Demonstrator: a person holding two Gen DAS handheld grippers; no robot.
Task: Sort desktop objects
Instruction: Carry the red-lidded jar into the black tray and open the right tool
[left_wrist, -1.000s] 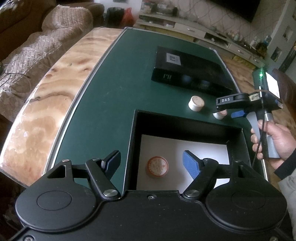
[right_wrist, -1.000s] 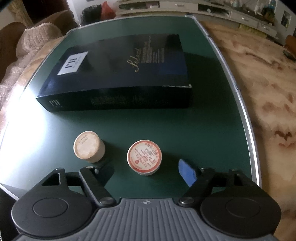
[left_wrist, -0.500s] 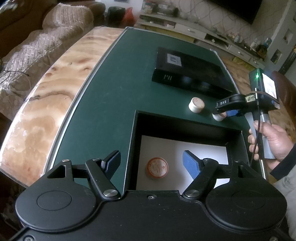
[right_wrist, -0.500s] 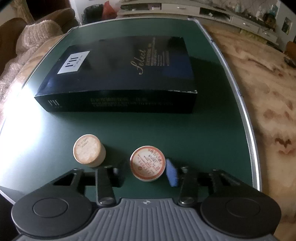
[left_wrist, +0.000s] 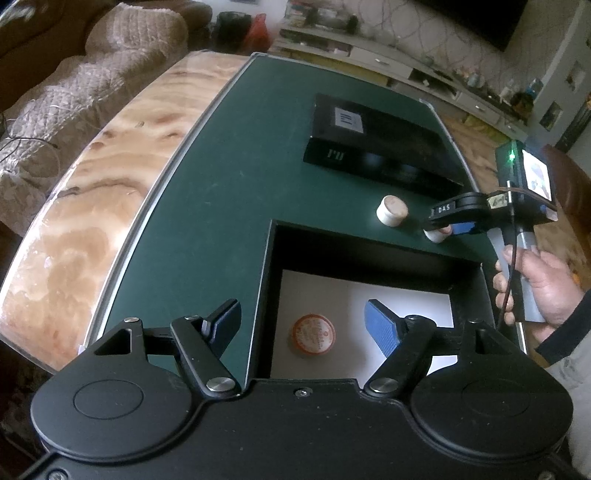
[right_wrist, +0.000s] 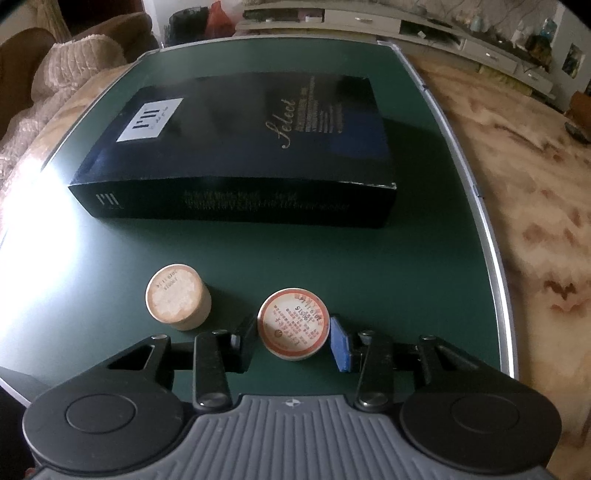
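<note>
Right tongs closed around the red-printed tub, which stands upright on the green tabletop, pads touching its sides. Open box lies nearer, seen only by left view. Left tongs spread, empty, over a boxed tub. Plain tub just left; black carton farther.

- Soft daylight, fairly dim overall.
- Strong white glare on the green table at the left of the right wrist view.
- The black box casts a shadow rightward.
- Fisheye bending curves the table edges; corners are dark and blurred.
</note>
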